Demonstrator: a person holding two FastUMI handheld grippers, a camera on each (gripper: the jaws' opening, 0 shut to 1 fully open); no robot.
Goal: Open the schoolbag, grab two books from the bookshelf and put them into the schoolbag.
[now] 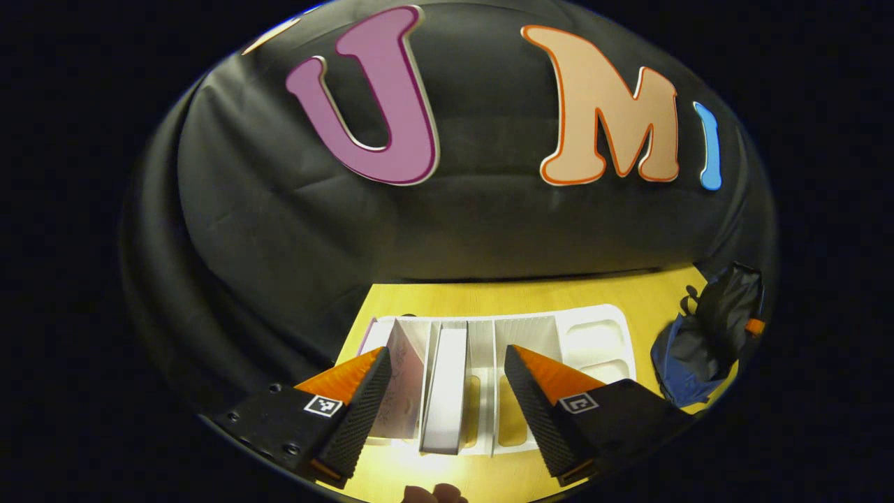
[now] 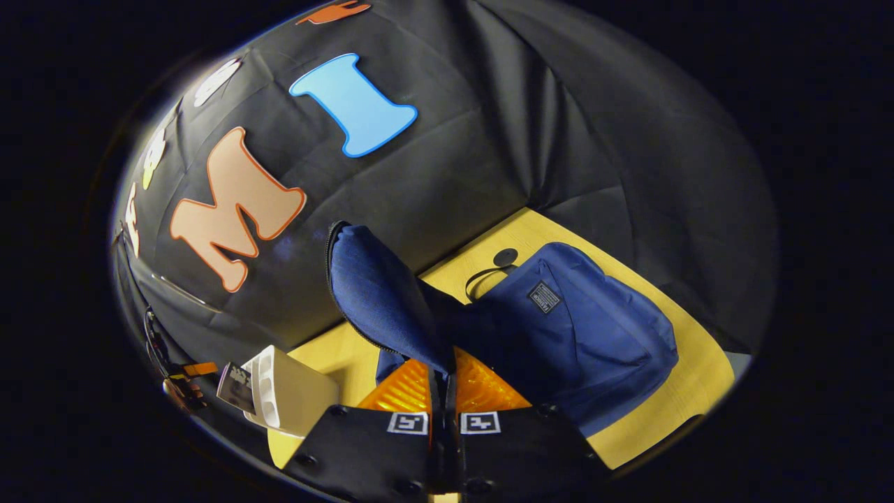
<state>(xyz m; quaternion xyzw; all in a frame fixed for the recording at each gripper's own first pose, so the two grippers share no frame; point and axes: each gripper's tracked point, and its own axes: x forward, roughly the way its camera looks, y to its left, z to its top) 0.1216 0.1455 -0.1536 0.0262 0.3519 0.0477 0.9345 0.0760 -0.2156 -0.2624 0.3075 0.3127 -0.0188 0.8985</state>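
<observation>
In the left gripper view a white bookshelf (image 1: 601, 335) lies on the yellow table, with a pale pink book (image 1: 399, 381) and a white book (image 1: 445, 388) standing in its slots. My left gripper (image 1: 447, 412) is open just in front of them, one finger on each side of the two books, touching neither. The navy schoolbag (image 2: 587, 328) lies on the table in the right gripper view. My right gripper (image 2: 441, 383) is shut on the bag's zip-edged flap (image 2: 374, 286), which it holds lifted. The schoolbag (image 1: 698, 342) also shows far right.
The yellow table (image 2: 684, 377) ends at the black cloth wall close behind the bag and shelf. In the right gripper view the bookshelf (image 2: 293, 395) stands at the lower left, with the other gripper (image 2: 185, 381) beside it. A fingertip (image 1: 433, 493) shows at the bottom edge.
</observation>
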